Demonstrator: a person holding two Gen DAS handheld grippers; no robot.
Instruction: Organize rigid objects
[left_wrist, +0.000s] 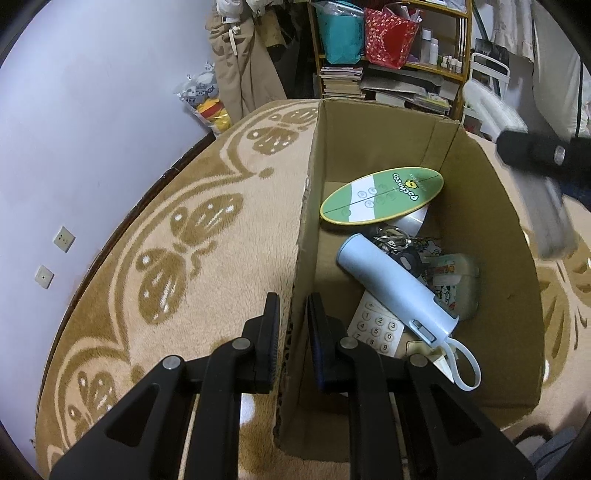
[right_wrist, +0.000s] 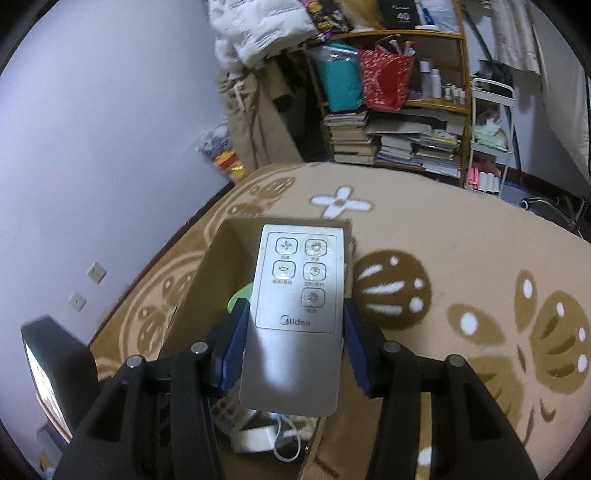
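My right tongs (right_wrist: 295, 325) pinch a silver fan remote (right_wrist: 295, 314) across its width, one blue pad on each long edge. The remote's long axis runs straight out along the fingers, button end pointing away from me. It hangs above the open cardboard box (left_wrist: 369, 129), which sits on a tan patterned blanket (left_wrist: 166, 240). In the right wrist view the box mouth lies directly under and just ahead of the remote's far end, so the drop spot is down and slightly forward. In the left wrist view the remote shows only as a blurred pale slab at the upper right, over the box's right wall.

My left tongs (left_wrist: 292, 314) are pressed nearly together on the box's left wall, one finger outside and one inside, steadying it. That makes the right hand the only one free to place.

Inside the box already lie a green oval board (left_wrist: 382, 195), a pale blue cylinder (left_wrist: 395, 288) with a white loop, a white keypad (left_wrist: 375, 326), a bunch of keys (left_wrist: 395, 236) and a small cream case (left_wrist: 458, 284). The cylinder lies diagonally across the floor, so I judge the remote should go down roughly parallel with the box's length, nose first toward the gap by the right wall.
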